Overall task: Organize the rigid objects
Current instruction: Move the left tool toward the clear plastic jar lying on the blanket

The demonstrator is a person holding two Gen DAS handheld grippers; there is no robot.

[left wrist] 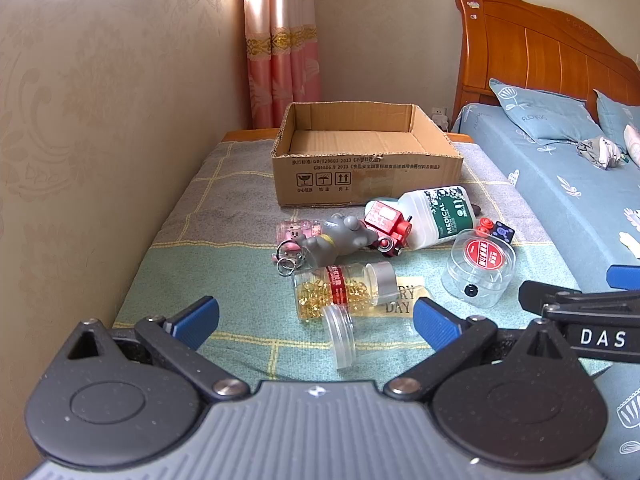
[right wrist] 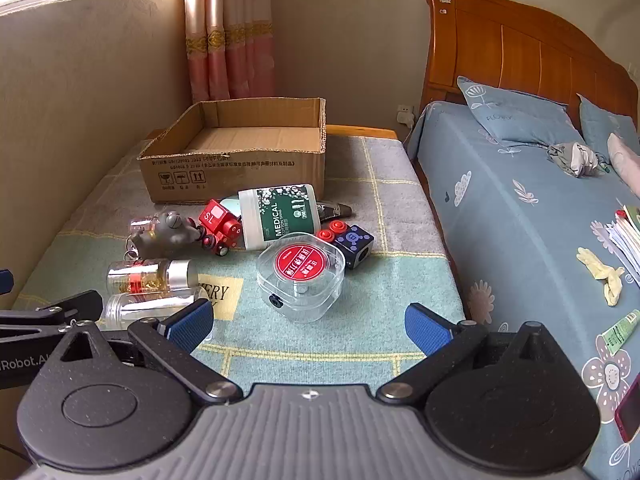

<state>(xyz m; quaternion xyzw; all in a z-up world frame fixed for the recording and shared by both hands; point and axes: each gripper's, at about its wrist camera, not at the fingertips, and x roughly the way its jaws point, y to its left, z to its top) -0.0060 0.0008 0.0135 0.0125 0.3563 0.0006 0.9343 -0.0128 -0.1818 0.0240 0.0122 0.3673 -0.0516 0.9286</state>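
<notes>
The cardboard box (left wrist: 366, 156) sits open at the far end of the blanket-covered desk (left wrist: 168, 264), nothing showing inside it, so by my read the sorting has yet to start. Just in front of the box lies the clutter: the white medical cotton-swab jar (left wrist: 438, 216) on its side, the red toy train (left wrist: 386, 226) touching it, the grey mouse figure (left wrist: 340, 238) beside the train. Nearer than the box, toward the cameras, a clear square case with a red label (right wrist: 301, 276), then the capsule bottle (left wrist: 342, 288) lying flat, and a small clear empty bottle (left wrist: 340, 334) closest of all. The left claw (left wrist: 316, 320) is spread wide, holding nothing, framing that little bottle. The right claw (right wrist: 308, 322) is likewise agape and empty, lined up behind the clear case. Next move, I'd judge: advance, close on one piece, lift it clear, carry it over the box's near wall.
</notes>
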